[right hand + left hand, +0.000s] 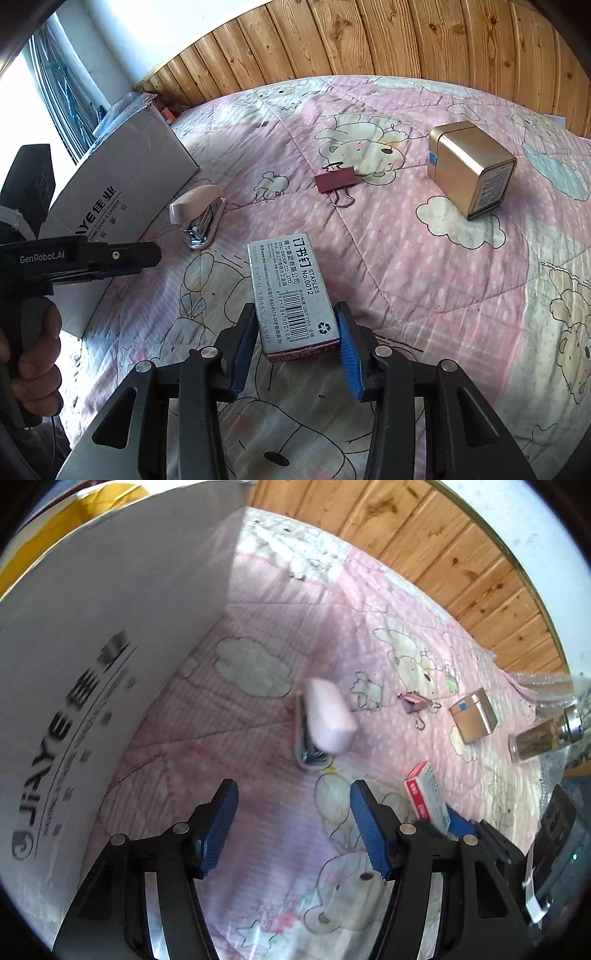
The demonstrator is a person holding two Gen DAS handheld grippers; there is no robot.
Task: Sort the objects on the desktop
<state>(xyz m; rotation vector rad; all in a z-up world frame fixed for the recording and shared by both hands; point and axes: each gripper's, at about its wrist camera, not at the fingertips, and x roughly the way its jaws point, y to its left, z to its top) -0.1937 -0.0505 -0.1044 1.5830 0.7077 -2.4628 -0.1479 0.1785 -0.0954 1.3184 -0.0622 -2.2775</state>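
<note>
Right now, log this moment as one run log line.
left tongs: open, empty, near stapler | right tongs: shut on staples box | binder clip, gold tin: on quilt

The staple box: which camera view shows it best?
The right wrist view: the staple box lies central between the right hand-held gripper pads, its printed label and barcode readable. The left wrist view shows only its red-and-white side, small and partly hidden.

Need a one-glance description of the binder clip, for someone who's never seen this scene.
On the pink cartoon quilt, look between the pink stapler and the gold cube tin. The binder clip lies there: small, flat, dark red, with wire loop handles, unlike its boxy neighbours.
</note>
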